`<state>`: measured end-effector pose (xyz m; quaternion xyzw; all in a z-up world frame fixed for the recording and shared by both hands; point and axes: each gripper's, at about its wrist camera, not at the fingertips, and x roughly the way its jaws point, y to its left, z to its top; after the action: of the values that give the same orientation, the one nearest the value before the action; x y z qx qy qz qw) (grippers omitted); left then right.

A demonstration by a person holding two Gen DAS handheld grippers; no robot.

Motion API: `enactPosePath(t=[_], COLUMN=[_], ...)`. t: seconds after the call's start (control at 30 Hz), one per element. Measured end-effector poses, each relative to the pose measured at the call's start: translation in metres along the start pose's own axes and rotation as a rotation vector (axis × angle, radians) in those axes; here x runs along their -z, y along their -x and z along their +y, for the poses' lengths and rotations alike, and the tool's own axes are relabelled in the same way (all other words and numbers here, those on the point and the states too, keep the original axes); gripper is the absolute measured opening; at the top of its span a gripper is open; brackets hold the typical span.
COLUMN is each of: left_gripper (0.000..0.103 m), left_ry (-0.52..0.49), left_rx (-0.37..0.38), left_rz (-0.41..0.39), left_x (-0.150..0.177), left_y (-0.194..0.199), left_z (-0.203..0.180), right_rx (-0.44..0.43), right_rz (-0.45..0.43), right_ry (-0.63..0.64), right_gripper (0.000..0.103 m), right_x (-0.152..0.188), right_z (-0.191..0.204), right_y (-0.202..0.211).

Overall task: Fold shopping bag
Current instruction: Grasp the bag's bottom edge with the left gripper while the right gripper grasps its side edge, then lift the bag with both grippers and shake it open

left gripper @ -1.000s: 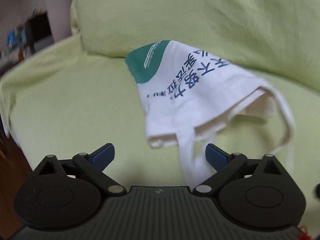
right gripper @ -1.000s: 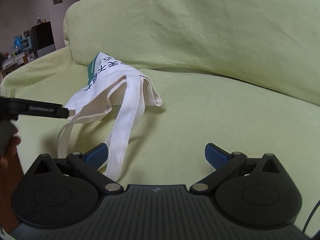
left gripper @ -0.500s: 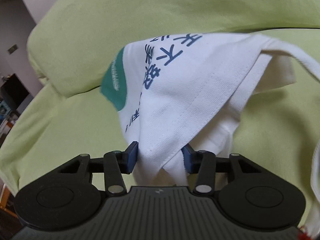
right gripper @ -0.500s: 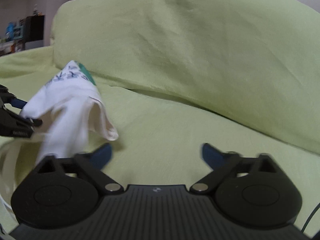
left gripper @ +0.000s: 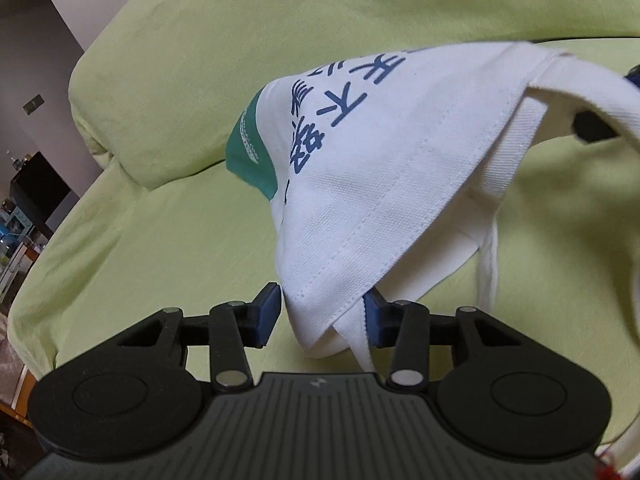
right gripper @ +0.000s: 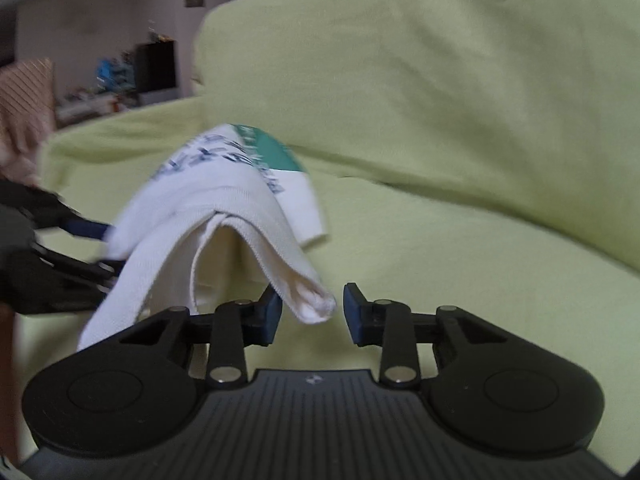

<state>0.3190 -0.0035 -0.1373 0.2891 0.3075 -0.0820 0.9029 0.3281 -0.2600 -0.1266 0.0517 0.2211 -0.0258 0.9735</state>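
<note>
The white shopping bag point(left gripper: 380, 168) with blue lettering and a green band hangs lifted above the green-covered sofa seat point(left gripper: 160, 260). My left gripper point(left gripper: 322, 314) is shut on one bunched corner of it. A white handle strap point(left gripper: 486, 264) dangles at the right. In the right wrist view the bag point(right gripper: 224, 200) drapes towards me, and its other folded corner lies between the jaws of my right gripper point(right gripper: 312, 310). Those jaws are closing; the left pad touches the cloth, the right pad stands just clear of it. The left gripper point(right gripper: 80, 232) shows blurred at the left edge.
The sofa's tall back cushion point(right gripper: 440, 100) rises right behind the bag. A person's hand point(right gripper: 20, 148) is at the far left. Beyond the sofa's left end stand a dark cabinet point(right gripper: 156, 66) and cluttered shelves point(left gripper: 16, 232).
My left gripper closed on the bag's corner and raised it off the seat. My right gripper swung over to the bag's other corner and its jaws narrowed around it.
</note>
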Motion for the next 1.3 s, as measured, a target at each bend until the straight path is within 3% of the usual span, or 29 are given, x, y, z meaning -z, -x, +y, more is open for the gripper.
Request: enactPosePath(t=[0.13,0.27,0.4,0.5,0.6,0.67,0.7,0.77,0.87,1.0,1.1,1.23,1.3], left_gripper=[0.051,0.051,0.052,0.051,0.052,0.052,0.051,0.042,0.033,0.032,0.03,0.022,0.022], left_ry=[0.015,0.019,0.019,0.016,0.006,-0.005,-0.011,-0.018,-0.034,-0.073,-0.132,-0.142,-0.17], left_rx=[0.005,0.001,0.001,0.001,-0.001,0.0,0.001,0.006,-0.012,-0.035,-0.086,0.01,0.101], left_rz=[0.002,0.003,0.009,0.014,0.029,0.035,0.036,0.036,0.027,-0.055,-0.157,-0.263,-0.283], left_x=[0.002,0.002,0.005,0.007,0.008,0.009,0.01,0.007,-0.001,-0.025,-0.049,-0.065,-0.059], left_y=[0.001,0.003,0.001,-0.001,-0.006,-0.011,-0.013,-0.01,0.002,0.052,0.112,0.213,0.256], left_z=[0.002,0.001,0.001,0.001,-0.001,-0.002,-0.003,-0.002,0.0,0.0,-0.013,-0.047,-0.081], right_rx=[-0.009,0.013,0.027,0.07,0.045,0.023,0.014,0.039,0.143,0.295,0.418,0.609,0.644], right_rz=[-0.045,-0.056,-0.106,-0.08,-0.05,-0.018,0.008,0.039,0.029,-0.067,-0.169,-0.317,-0.307], right_ry=[0.03,0.167,0.155,0.195,0.208,0.213,0.206,0.214,0.318,0.536,0.75,0.993,1.08], right_gripper=[0.032,0.032,0.032,0.032,0.032,0.024,0.007,0.008,0.007,0.006,0.006,0.006,0.007], right_x=[-0.003,0.0,0.001,0.001,0.002,0.004,0.005,0.004,-0.006,-0.037,-0.058,-0.072,-0.062], right_z=[-0.002,0.011,0.014,0.018,0.021,0.024,0.025,0.027,0.031,0.028,0.028,0.015,-0.002], right_y=[0.019,0.024,0.037,0.023,0.001,-0.015,-0.023,-0.031,-0.025,0.012,0.051,0.124,0.164])
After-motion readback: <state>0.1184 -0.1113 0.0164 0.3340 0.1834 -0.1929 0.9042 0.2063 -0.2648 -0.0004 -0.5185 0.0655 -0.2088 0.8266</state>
